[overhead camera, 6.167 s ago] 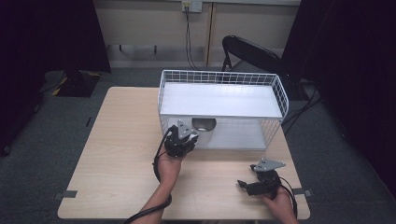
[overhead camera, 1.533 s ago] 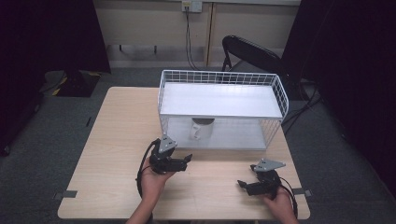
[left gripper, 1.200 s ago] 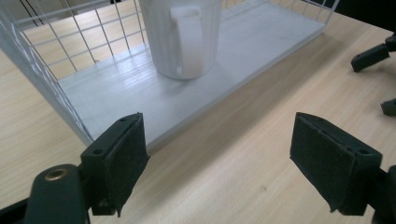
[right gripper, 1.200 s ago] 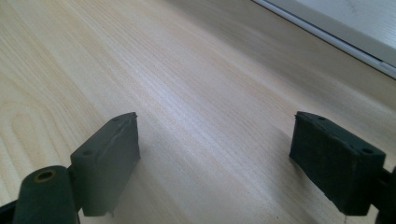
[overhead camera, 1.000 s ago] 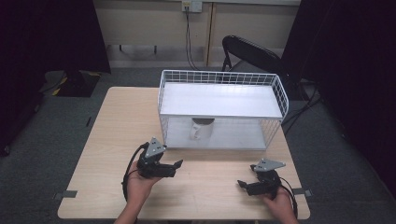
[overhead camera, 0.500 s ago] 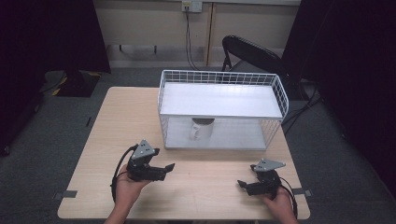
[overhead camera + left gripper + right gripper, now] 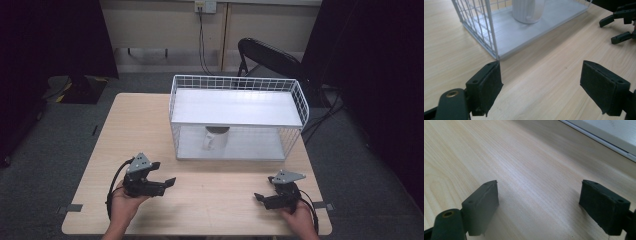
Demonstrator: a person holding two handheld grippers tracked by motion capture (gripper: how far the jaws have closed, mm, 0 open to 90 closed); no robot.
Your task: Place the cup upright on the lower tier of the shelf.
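one white mug [image 7: 216,138] stands inside the wire rack [image 7: 238,116], well ahead of both fingers. left gripper [image 7: 163,183] and right gripper [image 7: 260,198] rest wide apart, empty, on the counter [image 7: 210,200]; reaching in could snag the rack's wires.

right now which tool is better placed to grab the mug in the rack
Left, probably. The left tool is open and faces the mug on the wire rack lower shelf; the right tool, also open, faces bare table.

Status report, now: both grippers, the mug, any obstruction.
Left hand-held gripper open, empty. Right hand-held gripper open, empty. White mug upright on wire rack's lower shelf. Nothing on the table between them.
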